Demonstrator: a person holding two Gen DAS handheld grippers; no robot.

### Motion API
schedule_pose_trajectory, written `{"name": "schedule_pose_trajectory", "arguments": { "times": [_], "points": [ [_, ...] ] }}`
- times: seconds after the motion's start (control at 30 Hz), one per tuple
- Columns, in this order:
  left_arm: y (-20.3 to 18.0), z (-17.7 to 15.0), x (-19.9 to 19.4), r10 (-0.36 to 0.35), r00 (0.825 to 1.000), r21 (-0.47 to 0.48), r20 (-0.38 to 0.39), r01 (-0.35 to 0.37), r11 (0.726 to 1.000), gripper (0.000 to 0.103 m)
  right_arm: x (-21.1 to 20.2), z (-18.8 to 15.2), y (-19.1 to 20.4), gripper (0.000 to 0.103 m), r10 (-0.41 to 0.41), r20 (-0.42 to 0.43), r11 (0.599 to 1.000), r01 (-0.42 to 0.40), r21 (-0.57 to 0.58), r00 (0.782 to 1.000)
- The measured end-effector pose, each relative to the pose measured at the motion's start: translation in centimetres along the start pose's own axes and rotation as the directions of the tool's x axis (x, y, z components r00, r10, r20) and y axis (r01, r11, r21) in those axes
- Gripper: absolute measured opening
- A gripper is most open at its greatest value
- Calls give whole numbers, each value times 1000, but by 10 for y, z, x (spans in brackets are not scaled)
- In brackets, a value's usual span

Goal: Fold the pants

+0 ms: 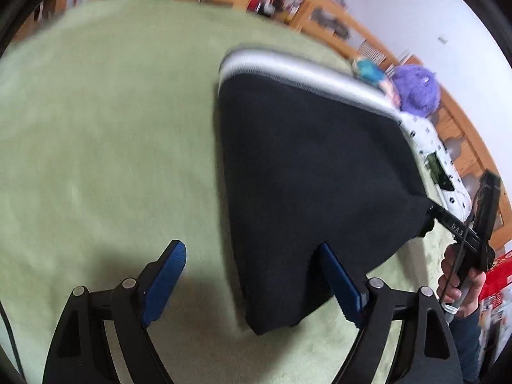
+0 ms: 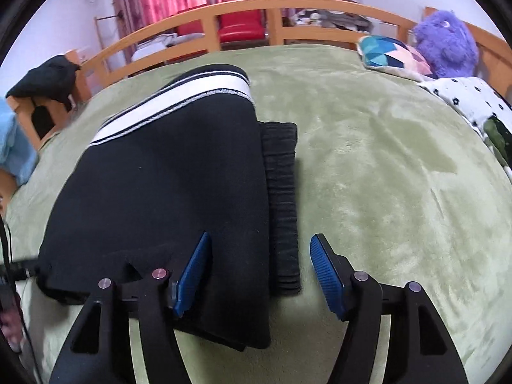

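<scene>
Black pants [image 2: 166, 198] with a white side stripe [image 2: 179, 96] lie folded on a green blanket [image 2: 384, 176]. The ribbed black waistband [image 2: 283, 208] sticks out along their right edge. They also show in the left wrist view [image 1: 307, 176]. My left gripper [image 1: 252, 275] is open, its right pad at the near edge of the pants, nothing between the pads. My right gripper [image 2: 259, 272] is open and hovers over the pants' near right corner. The right gripper's body [image 1: 464, 233] shows in the left wrist view, held by a hand beside the pants' corner.
A wooden bed rail [image 2: 243, 9] runs around the far side. A patterned cushion [image 2: 393, 54], a purple plush toy [image 2: 448, 44] and a white dotted cloth [image 2: 470, 99] lie at the right. Black clothing [image 2: 48, 80] hangs at the left rail.
</scene>
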State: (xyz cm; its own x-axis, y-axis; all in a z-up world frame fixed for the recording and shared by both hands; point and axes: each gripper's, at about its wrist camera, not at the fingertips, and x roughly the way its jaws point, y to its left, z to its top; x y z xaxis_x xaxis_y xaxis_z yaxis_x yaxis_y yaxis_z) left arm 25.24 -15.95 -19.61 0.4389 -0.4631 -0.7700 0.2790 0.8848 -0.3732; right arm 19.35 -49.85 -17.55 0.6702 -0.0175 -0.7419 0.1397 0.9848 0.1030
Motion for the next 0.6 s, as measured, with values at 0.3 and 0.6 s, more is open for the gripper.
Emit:
{"name": "schedule_pose_trajectory", "arguments": {
  "times": [0.3,0.6],
  "points": [
    [3,47,27,-33,999,-27,9,33,999,84,16,47,-22,74,77,10,994,-77,75,997],
    [15,53,80,-140,989,-100,-53,134,986,77,90,52,-19,84,233,-145,972,-225,71,962]
  ]
}}
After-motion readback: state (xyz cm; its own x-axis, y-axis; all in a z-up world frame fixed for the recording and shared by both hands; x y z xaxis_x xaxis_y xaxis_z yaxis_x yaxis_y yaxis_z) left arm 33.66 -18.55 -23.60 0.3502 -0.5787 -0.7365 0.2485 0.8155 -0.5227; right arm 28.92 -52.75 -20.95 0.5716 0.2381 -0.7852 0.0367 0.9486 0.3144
